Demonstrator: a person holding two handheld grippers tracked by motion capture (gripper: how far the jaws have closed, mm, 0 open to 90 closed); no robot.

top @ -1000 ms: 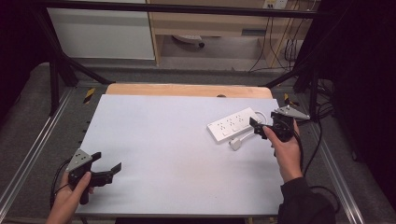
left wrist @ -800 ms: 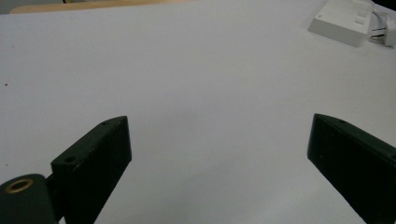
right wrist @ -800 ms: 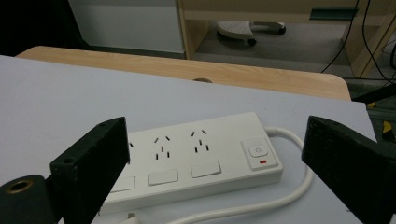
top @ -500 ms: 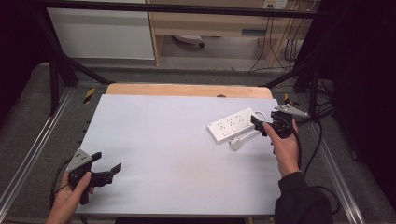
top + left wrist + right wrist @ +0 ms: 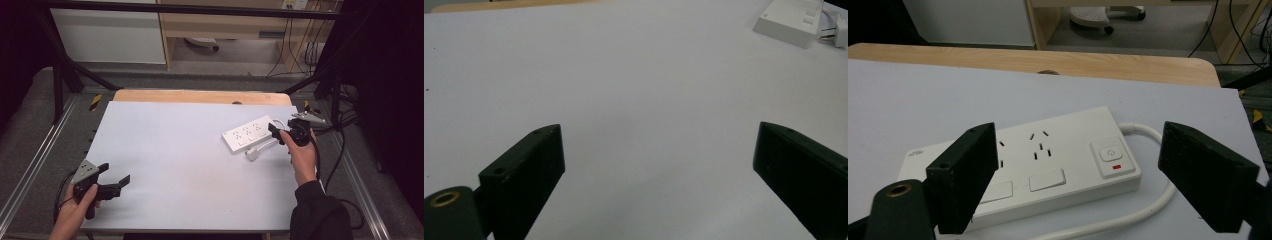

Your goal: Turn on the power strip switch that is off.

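We see the table [image 5: 165, 150], covered by a pale sheet with a strip of bare wood along its far edge. On its right part, toward the far side, lies the white power strip [image 5: 248, 134], flat on its back with the sockets facing up. In the high view its long axis runs on a slant: the near-left end points toward the middle of the table, and the far-right end points toward the table's right far corner. That far-right end carries the switch [image 5: 1111, 154] with a small red mark below it. Its white cable [image 5: 1148, 200] leaves that same end and loops back along the near side of the strip to the white plug [image 5: 252, 154], which lies on the table just beside the strip's near long edge.

Our right claw [image 5: 278, 133] hangs at the switch end of the power strip. Its jaws stand wide and have just been closing a little. In the right gripper view they frame the strip's top without pressing on it.

Our left claw [image 5: 116, 178] is at the near-left corner of the table, well apart from the strip. Its jaws are spread wide over bare surface, with nothing between them.
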